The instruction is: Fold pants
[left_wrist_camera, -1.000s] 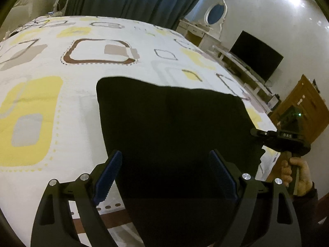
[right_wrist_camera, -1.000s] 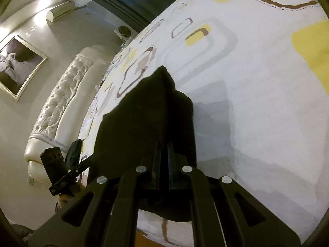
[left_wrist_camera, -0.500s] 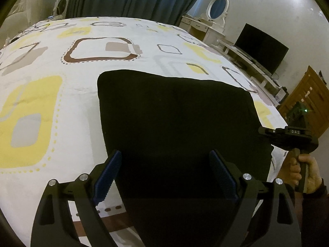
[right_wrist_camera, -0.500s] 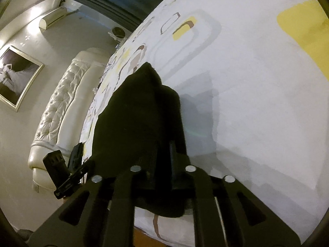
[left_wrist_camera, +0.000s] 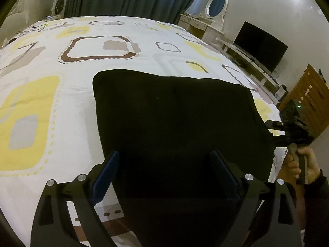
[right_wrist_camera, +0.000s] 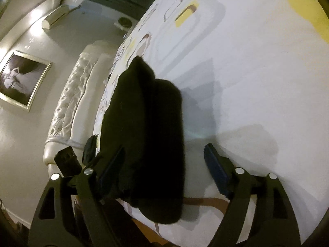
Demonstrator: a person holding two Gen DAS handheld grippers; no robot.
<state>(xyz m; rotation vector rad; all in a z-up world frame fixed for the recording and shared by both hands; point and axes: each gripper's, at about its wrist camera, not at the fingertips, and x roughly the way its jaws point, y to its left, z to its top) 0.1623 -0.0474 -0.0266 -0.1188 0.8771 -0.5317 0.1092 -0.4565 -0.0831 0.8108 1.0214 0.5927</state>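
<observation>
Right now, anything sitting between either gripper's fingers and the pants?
Nothing visible. The black pants lie folded on the patterned bedspread with no other object on or beside them. The left gripper is open over their near edge. The right gripper, jaws just opened, straddles their end, pads off the cloth.

Dim, yellowish room light; ceiling glare (upper corners) — fisheye-bent, darkened edges.
</observation>
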